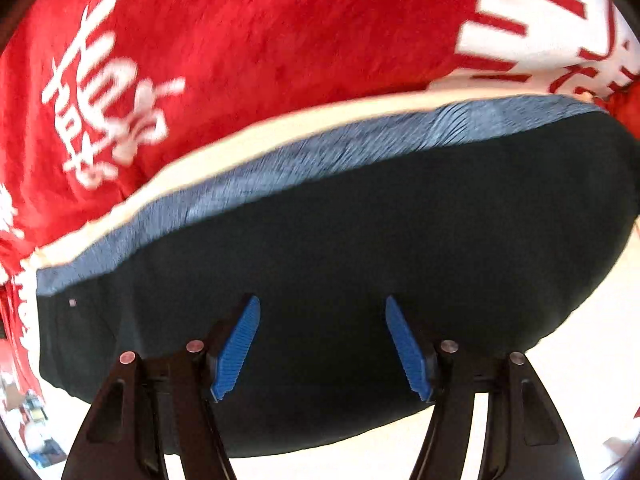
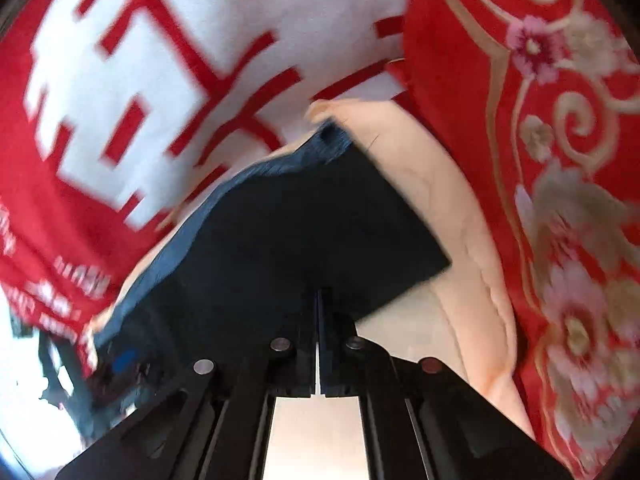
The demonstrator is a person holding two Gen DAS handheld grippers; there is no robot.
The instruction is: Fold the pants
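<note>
Red plush blanket w/ white lettering lies behind the dark navy pants w/ blue ribbed waistband, long axis running across the left view. Left gripper hovers directly over the pants, jaws spread & empty; right gripper jaws pinched on the pants edge near a corner.

Left gripper: black plastic linkage arms with recessed cut-outs, four round silver pivot pins, and two ribbed blue pads on the fingertips. Right gripper: matching black linkage, four silver pins, one tinted reddish; finger faces appear black, pad colour not discernible from this angle.
</note>
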